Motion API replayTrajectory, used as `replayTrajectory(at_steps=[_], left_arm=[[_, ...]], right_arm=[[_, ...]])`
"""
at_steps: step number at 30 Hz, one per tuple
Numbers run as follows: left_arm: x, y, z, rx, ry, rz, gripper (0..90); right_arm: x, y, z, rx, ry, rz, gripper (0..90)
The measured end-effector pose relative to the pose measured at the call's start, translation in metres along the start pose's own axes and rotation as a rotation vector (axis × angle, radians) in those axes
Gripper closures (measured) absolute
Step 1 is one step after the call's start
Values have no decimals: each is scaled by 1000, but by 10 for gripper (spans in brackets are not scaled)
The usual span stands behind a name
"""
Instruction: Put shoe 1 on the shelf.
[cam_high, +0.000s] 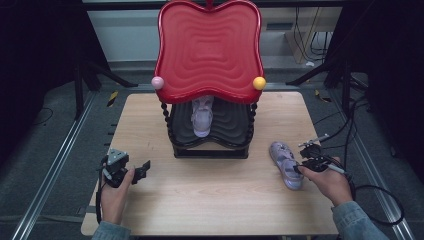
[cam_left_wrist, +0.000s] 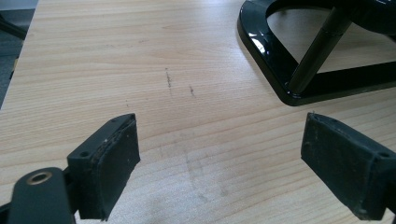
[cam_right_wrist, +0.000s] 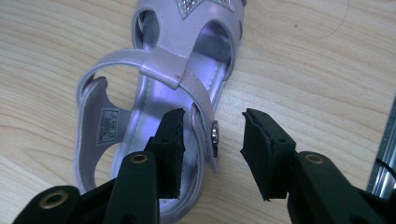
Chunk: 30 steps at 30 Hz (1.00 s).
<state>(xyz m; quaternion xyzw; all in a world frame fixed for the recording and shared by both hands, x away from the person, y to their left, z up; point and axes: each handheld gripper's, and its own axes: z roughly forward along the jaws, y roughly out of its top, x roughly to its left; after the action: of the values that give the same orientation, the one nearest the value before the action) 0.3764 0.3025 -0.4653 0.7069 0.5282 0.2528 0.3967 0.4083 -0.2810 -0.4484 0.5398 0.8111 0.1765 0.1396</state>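
High view: worktop (cam_high: 210, 195) carries a two-tier stand (cam_high: 210, 55) – red top tray, one lilac sandal (cam_high: 202, 116) on its black lower shelf; second sandal (cam_high: 285, 165) lies near right. Right gripper view adds detail – right tool (cam_right_wrist: 212, 144) straddles the sandal's side strap (cam_right_wrist: 204, 123), pads not pressing. Left tool (cam_left_wrist: 219, 163) released, level over bare wood.

Wooden table (cam_high: 210, 195), black two-tier stand (cam_high: 210, 145) — red wavy top tray (cam_high: 209, 45), pink ball (cam_high: 157, 82), yellow ball (cam_high: 259, 83).
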Motion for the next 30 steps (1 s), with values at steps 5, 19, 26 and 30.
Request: replayTrajectory(at_steps=[5, 19, 26, 30], left_arm=[[-1, -1, 1, 5, -2, 3, 108], [-1, -1, 2, 9, -1, 4, 108], [-2, -1, 2, 9, -2, 4, 109], [-2, -1, 2, 9, -5, 3, 108]], right_arm=[[0, 0, 5, 19, 6, 0, 620], [-3, 1, 11, 49, 27, -2, 712], [-2, 4, 11, 78, 30, -13, 733], [-2, 6, 11, 98, 32, -16, 751]])
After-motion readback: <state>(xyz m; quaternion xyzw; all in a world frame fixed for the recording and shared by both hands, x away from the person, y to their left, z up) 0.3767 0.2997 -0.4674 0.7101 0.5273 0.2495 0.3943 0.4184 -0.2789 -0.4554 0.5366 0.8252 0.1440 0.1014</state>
